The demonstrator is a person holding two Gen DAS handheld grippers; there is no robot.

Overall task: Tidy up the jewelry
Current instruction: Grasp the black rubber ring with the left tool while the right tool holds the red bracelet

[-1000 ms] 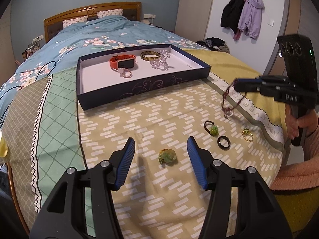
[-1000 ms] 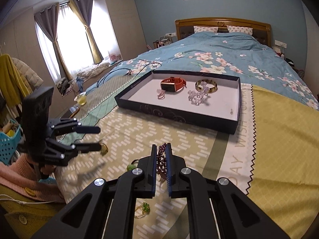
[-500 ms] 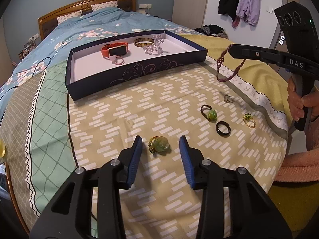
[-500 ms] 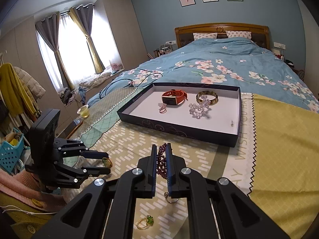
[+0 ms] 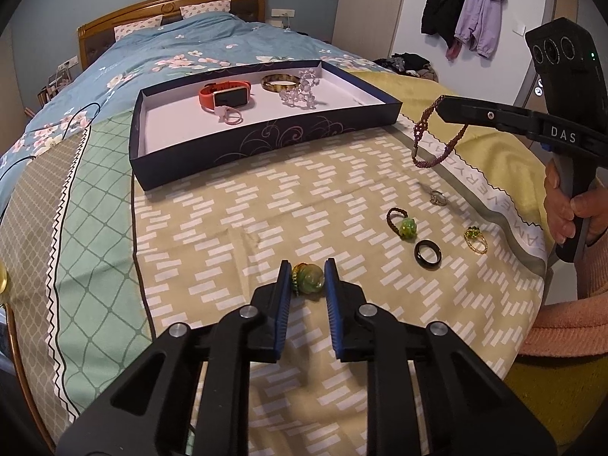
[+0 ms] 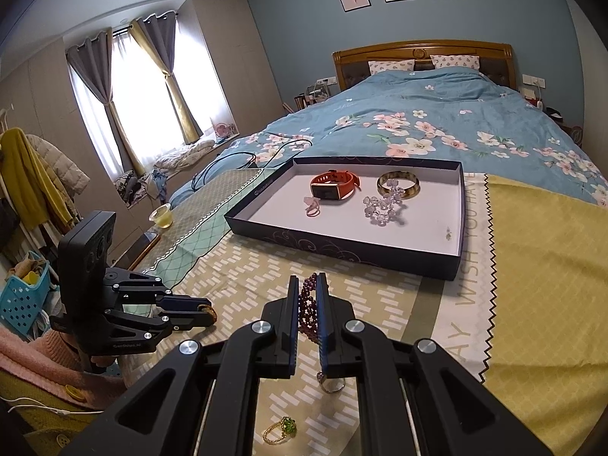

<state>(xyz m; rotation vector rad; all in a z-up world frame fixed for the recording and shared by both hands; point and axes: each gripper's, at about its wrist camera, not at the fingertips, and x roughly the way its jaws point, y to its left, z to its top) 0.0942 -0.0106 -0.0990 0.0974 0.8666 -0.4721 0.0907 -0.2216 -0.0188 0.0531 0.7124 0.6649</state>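
My left hand-held gripper (image 5: 307,279) has just been closing onto the green ring (image 5: 308,278); my right hand-held gripper (image 6: 307,296) clamps the bead bracelet (image 6: 307,309), half hidden.

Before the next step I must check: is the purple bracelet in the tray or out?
Out. The bracelet hangs from the right hand-held gripper, short of the tray.

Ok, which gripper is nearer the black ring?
Left. The left gripper sits just beside the black ring, closing around a green bead; the right gripper hangs farther back, holding a purple bracelet.
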